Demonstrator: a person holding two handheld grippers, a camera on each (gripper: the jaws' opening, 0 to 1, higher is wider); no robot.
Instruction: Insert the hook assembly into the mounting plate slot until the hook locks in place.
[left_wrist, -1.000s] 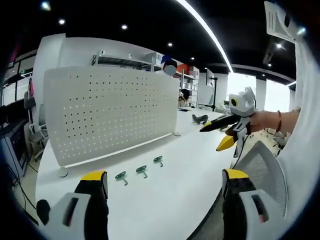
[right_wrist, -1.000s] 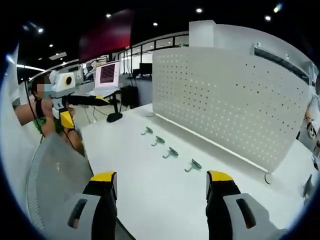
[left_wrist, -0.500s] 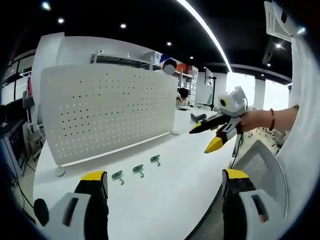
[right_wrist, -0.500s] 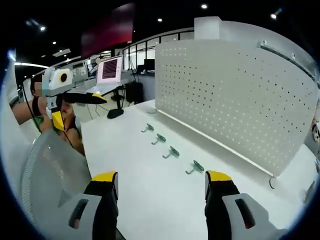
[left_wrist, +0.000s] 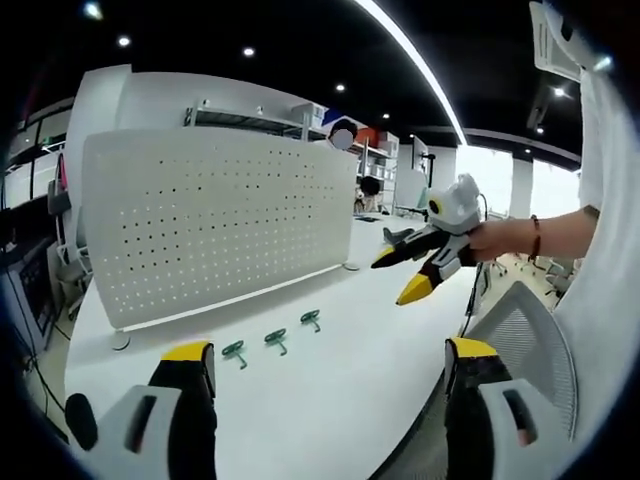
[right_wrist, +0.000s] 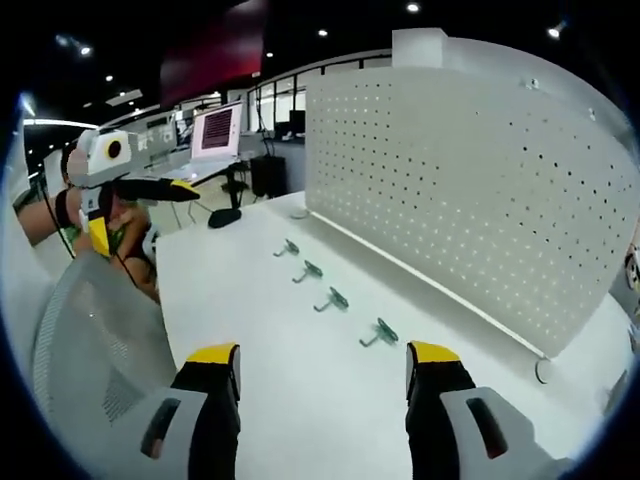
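A white perforated mounting plate (left_wrist: 220, 220) stands upright on the white table (left_wrist: 330, 400). In front of it, three green-grey hooks (left_wrist: 276, 341) lie in a row. My left gripper (left_wrist: 330, 375) is open and empty, held back over the table's near edge. My right gripper (left_wrist: 398, 276) comes in from the right, open, over the table's far side. In the right gripper view the plate (right_wrist: 470, 190) rises at the right, with several hooks (right_wrist: 334, 299) lined along its base. My right gripper (right_wrist: 322, 365) is open and empty. My left gripper (right_wrist: 142, 215) hangs open at the left.
A grey mesh chair back (right_wrist: 90, 340) stands beside the table's edge, the same chair back (left_wrist: 530, 340) lying at the lower right of the left gripper view. A monitor (right_wrist: 217, 133) and a black object (right_wrist: 224, 217) sit at the table's far end. The plate's round foot (right_wrist: 543, 371) rests on the table.
In the left gripper view my right gripper has moved left and a little closer over the table. Both views have shifted slightly. The hooks lie as before.
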